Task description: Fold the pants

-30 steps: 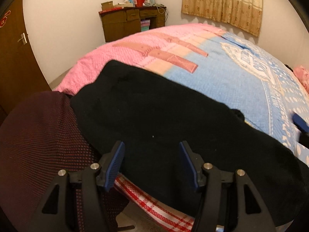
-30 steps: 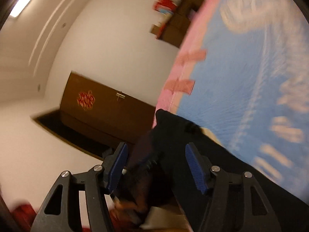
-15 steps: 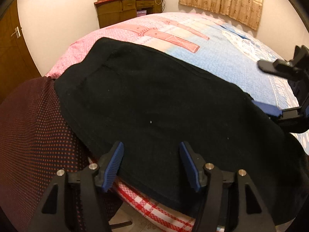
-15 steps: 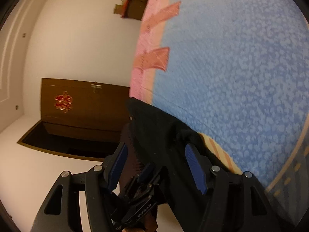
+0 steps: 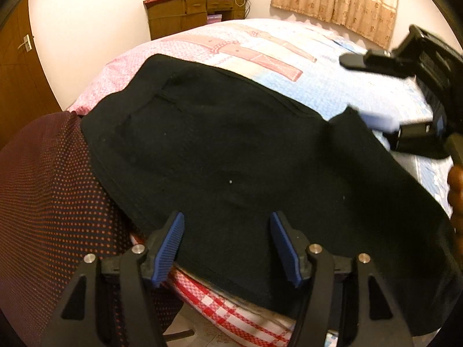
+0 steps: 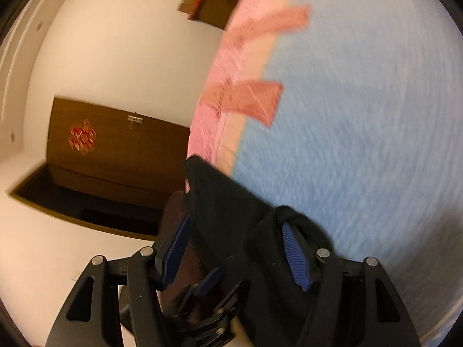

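Black pants (image 5: 231, 156), bedspread (image 5: 332, 86), no legible writing

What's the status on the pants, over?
Left gripper open over the pants, just widening. Right gripper open, pants edge between its fingers. Dotted cloth beside the pants.

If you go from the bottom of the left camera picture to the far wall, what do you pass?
Left gripper → red checked cloth → black pants → pink and blue bedspread → wooden desk.
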A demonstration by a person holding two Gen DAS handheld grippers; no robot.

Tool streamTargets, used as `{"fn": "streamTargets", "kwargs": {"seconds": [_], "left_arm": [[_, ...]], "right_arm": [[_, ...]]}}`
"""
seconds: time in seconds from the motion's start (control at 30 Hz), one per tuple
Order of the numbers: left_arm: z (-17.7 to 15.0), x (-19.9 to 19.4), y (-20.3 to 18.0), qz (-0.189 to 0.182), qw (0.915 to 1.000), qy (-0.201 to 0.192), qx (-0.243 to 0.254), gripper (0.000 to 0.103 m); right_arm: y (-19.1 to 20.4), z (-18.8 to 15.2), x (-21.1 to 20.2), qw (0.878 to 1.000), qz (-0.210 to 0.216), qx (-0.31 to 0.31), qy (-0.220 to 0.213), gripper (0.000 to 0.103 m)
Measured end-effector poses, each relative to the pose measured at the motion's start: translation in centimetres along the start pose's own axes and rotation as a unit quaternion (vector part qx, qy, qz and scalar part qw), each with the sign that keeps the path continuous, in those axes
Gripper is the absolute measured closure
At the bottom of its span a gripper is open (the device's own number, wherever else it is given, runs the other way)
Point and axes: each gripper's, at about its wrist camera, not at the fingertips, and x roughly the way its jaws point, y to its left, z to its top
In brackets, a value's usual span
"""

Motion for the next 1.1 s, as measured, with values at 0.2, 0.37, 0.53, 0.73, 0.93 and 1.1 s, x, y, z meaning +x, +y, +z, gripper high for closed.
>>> {"fn": "streamTargets", "kwargs": {"seconds": [0.2, 0.37, 0.53, 0.73, 0.93, 1.1], "left_arm": [[0.2, 0.2, -0.9, 0.012, 0.9999, 0.002, 0.006, 0.036], [0.6, -0.4, 0.0, 0.009, 0.9998, -0.015, -0.005, 0.036], [0.7, -0.7, -1.2, -0.015, 0.9996, -0.025, 0.004, 0.036], [1.9, -1.3, -5.5, -0.035, 0.9974, -0.038, 0.051, 0.036], [3.6, -1.4, -7.8, -0.027, 0.995, -0.051, 0.081, 0.036], [4.4, -0.4, -8.5, -0.025, 0.9949, -0.05, 0.084, 0.036]], "right_arm": [[0.9, 3.3, -0.6, 0.995, -0.053, -0.068, -0.056, 0.051], [1.8, 1.5, -6.1, 0.985, -0.087, -0.129, -0.079, 0.05], [1.6, -5.0, -14.2, 0.951, -0.2, -0.213, -0.103, 0.051], [-0.7, -10.7, -15.8, 0.928, -0.263, -0.257, -0.065, 0.051], [-1.2, -13.4, -15.8, 0.918, -0.274, -0.28, -0.066, 0.074], [-2.3, -14.7, -15.2, 0.911, -0.3, -0.281, -0.035, 0.084]]}}
